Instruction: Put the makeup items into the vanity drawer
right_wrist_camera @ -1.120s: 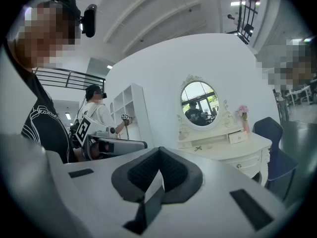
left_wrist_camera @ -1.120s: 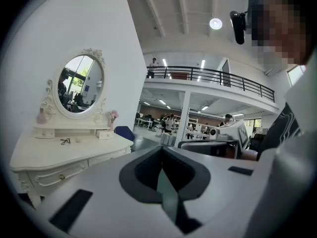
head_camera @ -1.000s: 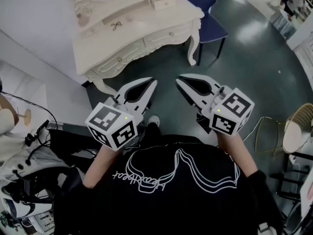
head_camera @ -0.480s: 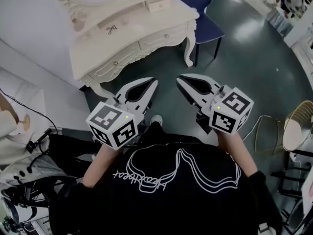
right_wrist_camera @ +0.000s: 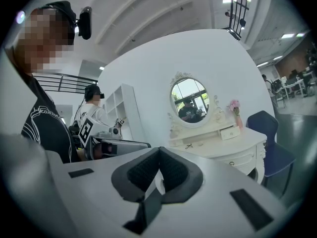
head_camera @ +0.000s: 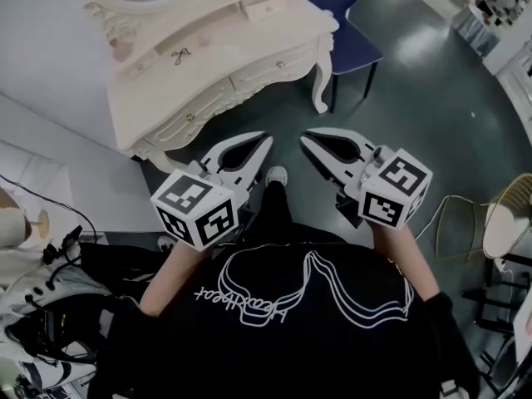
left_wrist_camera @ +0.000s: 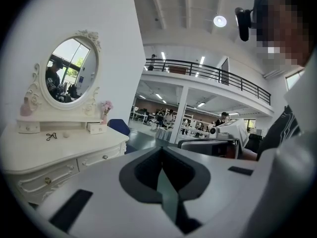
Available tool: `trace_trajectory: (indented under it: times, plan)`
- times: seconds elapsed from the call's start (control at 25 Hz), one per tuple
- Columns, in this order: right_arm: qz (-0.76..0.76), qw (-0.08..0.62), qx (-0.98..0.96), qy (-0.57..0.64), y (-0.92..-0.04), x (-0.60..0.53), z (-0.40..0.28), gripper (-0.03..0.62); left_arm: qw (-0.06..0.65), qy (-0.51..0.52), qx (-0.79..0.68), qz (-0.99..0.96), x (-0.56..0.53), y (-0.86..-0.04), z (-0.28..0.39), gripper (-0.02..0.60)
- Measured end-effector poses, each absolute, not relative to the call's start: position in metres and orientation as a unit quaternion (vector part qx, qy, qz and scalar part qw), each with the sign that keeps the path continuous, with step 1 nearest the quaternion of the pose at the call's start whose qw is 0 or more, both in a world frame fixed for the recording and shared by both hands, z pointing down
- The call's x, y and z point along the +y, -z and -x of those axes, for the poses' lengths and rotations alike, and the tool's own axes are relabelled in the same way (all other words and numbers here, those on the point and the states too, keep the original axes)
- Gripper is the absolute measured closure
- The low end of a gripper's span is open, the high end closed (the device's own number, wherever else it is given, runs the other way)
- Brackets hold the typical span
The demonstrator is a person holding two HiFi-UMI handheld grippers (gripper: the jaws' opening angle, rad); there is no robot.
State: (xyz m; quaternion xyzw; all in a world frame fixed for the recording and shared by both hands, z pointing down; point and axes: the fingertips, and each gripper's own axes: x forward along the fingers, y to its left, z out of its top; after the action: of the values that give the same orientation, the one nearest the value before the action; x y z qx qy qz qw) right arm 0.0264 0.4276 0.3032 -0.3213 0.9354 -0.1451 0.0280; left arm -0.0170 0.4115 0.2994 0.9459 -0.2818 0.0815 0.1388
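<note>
The left gripper and right gripper hang side by side, jaws pressed together on nothing, apart from the table's front edge; its drawers are closed.

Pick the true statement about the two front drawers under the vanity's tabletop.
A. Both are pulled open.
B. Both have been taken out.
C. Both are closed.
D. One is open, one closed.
C: in the head view the vanity has its front drawers sitting flush with its face, with nothing pulled out.
</note>
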Motion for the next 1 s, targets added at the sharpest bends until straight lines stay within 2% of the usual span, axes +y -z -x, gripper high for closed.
trace_trajectory:
  times: [0.6, 1.0]
  plan:
    - [0.345, 0.025, 0.914, 0.211, -0.297, 0.196, -0.035, 0.589, 0.206, -0.103, -0.257, -0.939, 0.178, -0.307, 0.015, 0.578]
    - [0.334, 0.018, 0.912, 0.236, -0.308, 0.047, -0.020, 0.589, 0.209, -0.096, -0.277, -0.933, 0.025, -0.309, 0.042, 0.578]
